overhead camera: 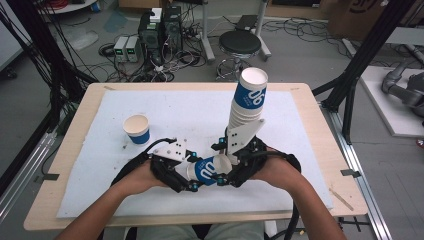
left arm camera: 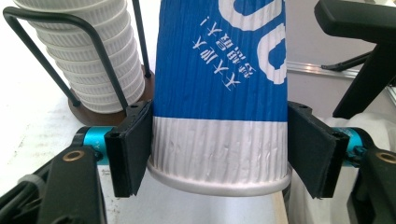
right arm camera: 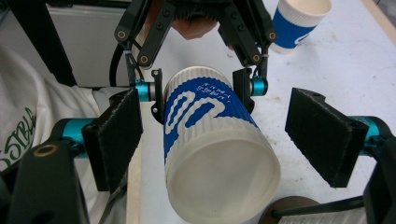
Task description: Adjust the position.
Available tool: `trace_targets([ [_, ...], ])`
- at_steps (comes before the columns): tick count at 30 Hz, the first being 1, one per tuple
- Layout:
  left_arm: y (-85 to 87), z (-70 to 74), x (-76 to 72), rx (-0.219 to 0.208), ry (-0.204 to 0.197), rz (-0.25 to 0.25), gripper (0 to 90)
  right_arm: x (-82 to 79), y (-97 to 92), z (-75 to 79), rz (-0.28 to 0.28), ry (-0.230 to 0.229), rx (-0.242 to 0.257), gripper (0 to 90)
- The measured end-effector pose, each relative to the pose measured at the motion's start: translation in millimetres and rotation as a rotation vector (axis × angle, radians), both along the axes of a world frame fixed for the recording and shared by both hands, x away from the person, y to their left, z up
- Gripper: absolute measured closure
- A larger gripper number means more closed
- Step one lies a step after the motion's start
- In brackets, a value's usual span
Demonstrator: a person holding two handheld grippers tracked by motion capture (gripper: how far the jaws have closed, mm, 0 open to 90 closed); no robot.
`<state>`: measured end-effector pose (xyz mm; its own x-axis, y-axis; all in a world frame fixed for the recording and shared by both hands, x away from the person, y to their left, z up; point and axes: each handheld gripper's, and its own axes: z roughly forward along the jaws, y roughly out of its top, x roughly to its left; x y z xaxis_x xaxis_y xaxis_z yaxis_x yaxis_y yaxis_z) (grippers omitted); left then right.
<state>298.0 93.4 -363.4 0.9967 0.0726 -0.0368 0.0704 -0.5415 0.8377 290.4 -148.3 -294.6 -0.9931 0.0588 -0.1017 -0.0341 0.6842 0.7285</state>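
A blue-and-white ribbed paper cup lies on its side above the table's near edge. My left gripper is shut on it; in the left gripper view its pads press both sides of the cup at its white band. My right gripper faces it from the right. In the right gripper view its jaws stand open around the cup's near end, and the pads sit just clear of the wall. Behind it, the left gripper's fingers clamp the far end.
A tall stack of cups stands in a wire holder on a brown base, just behind the grippers. A single upright cup sits at the left on the white mat. Cables, boxes and a stool lie on the floor beyond.
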Motion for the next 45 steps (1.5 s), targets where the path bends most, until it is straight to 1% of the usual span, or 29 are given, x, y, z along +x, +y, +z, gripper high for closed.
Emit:
trace_targets([
  [3, -0.7, -1.2, -0.2, 0.006, -0.003, 0.005, 28.7, 1.4, 4.3, -2.2, 0.000, 0.004, -0.035, 19.3],
  [6, -1.0, -1.4, -0.1, 0.021, -0.007, 0.005, 28.7, 2.3, 9.8, -4.8, 0.012, 0.001, -0.087, 19.3],
  [9, -1.8, -2.1, -0.2, 0.021, -0.009, 0.003, 28.7, 2.6, 14.3, -8.9, 0.015, 0.004, -0.134, 19.3],
  [13, -2.8, -2.4, -0.5, 0.044, -0.013, -0.003, 28.8, 3.1, 19.4, -14.2, 0.025, 0.000, -0.185, 19.4],
  [16, -4.3, -3.1, -1.2, 0.057, -0.008, 0.002, 28.8, 2.4, 23.7, -17.3, 0.035, -0.003, -0.225, 19.8],
  [17, -4.5, -2.8, -1.0, 0.066, -0.009, -0.002, 28.8, 2.3, 25.1, -18.1, 0.040, -0.003, -0.236, 20.2],
  [18, -4.6, -2.6, -0.8, 0.068, -0.010, -0.005, 28.8, 2.2, 26.7, -19.1, 0.045, 0.000, -0.250, 22.7],
  [22, -6.1, -2.7, -1.5, 0.070, -0.009, -0.016, 28.8, 2.1, 29.4, -21.7, 0.066, -0.023, -0.282, 27.5],
  [23, -6.2, -2.6, -1.9, 0.073, -0.012, -0.016, 28.8, 1.5, 29.4, -21.9, 0.062, -0.024, -0.292, 29.3],
  [26, -6.4, -2.5, -2.8, 0.071, -0.013, -0.020, 29.1, 0.3, 28.9, -23.3, 0.064, -0.025, -0.307, 30.1],
  [28, -6.7, -3.4, -3.2, 0.057, -0.018, -0.018, 29.6, -0.5, 28.6, -25.0, 0.062, -0.031, -0.317, 30.7],
  [29, -6.4, -2.8, -3.0, 0.066, -0.017, -0.024, 30.0, -1.1, 28.5, -25.6, 0.059, -0.032, -0.318, 31.0],
  [35, -6.1, -2.9, -2.1, 0.055, -0.014, -0.032, 29.6, -1.3, 25.2, -26.8, 0.053, -0.024, -0.300, 32.4],
  [37, -5.1, -3.7, -2.0, 0.029, -0.014, -0.035, 27.7, -0.5, 23.9, -27.8, 0.059, -0.024, -0.287, 32.3],
  [38, -4.4, -3.8, -2.4, 0.015, -0.009, -0.030, 25.2, -0.4, 22.9, -28.4, 0.057, -0.020, -0.282, 32.3],
  [39, -3.0, -3.4, -2.4, 0.005, -0.014, -0.024, 20.9, -0.3, 21.4, -29.0, 0.054, -0.023, -0.284, 32.3],
  [40, -1.6, -3.5, -2.9, -0.014, -0.007, -0.012, 18.6, -0.2, 19.9, -30.0, 0.051, -0.015, -0.278, 32.2],
  [42, 2.0, -3.5, -2.9, -0.043, -0.001, 0.008, 18.2, 0.6, 15.5, -31.0, 0.036, 0.001, -0.252, 32.1],
  [43, 4.1, -3.5, -2.6, -0.057, -0.004, 0.015, 18.4, 0.9, 13.0, -31.2, 0.028, 0.004, -0.240, 32.1],
  [44, 6.6, -3.5, -2.7, -0.075, -0.005, 0.020, 18.4, 1.1, 10.5, -31.2, 0.020, 0.003, -0.224, 32.1],
  [45, 9.0, -4.0, -2.9, -0.104, -0.001, 0.026, 18.4, 1.6, 7.9, -31.3, 0.017, -0.005, -0.203, 32.0],
])
